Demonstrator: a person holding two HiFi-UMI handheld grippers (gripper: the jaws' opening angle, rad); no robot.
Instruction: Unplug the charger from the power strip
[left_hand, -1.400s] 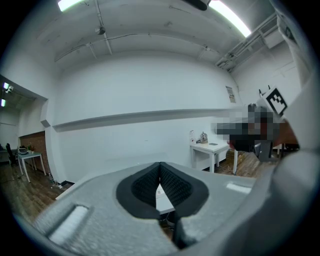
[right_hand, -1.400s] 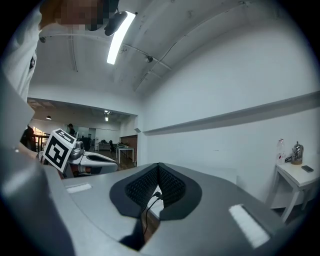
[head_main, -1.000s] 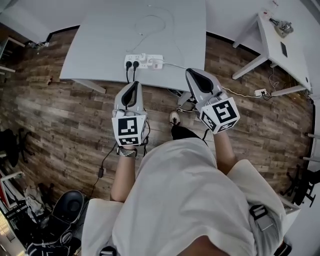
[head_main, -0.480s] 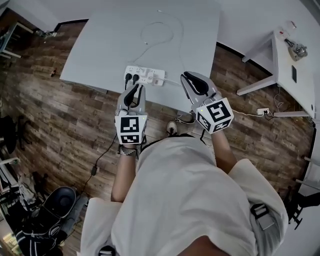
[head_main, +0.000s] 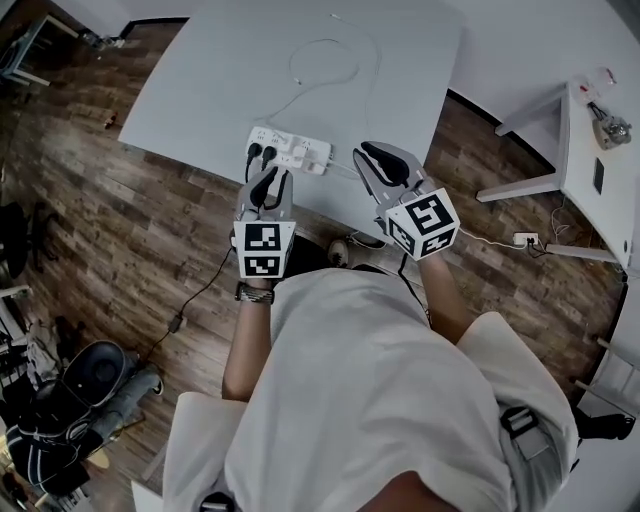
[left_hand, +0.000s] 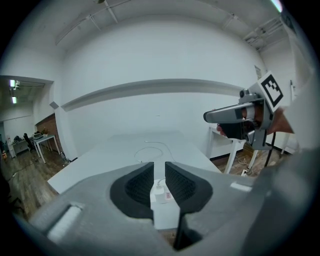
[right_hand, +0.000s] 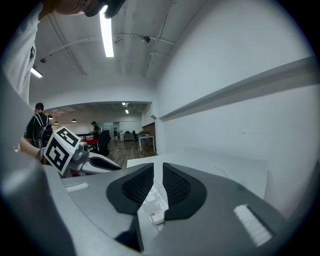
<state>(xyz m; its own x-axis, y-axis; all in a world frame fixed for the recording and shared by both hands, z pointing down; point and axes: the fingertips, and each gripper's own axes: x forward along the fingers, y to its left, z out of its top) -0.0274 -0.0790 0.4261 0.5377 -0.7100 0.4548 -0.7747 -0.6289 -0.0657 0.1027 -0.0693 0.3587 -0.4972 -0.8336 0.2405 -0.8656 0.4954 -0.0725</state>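
Observation:
A white power strip (head_main: 288, 150) lies near the front edge of the white table (head_main: 200, 90). Two black plugs (head_main: 258, 153) sit in its left end and a white charger (head_main: 318, 161) in its right end. The charger's thin white cable (head_main: 325, 55) loops across the table. My left gripper (head_main: 265, 180) hovers just short of the black plugs; its jaws have just been opening and stand a little apart, nothing between them. Past them I see the charger (left_hand: 161, 191). My right gripper (head_main: 368, 153) hangs right of the strip with a narrow gap, empty, the strip (right_hand: 154, 204) showing beyond.
Black cords (head_main: 205, 290) drop from the strip to the wooden floor. A second white table (head_main: 590, 140) stands at the right, a floor socket (head_main: 522, 240) below it. A chair and bags (head_main: 90, 385) crowd the lower left. People stand far off (right_hand: 37, 127).
Both grippers have moved forward and down towards the table's front edge and the power strip. The left one now sits right in front of the black plugs.

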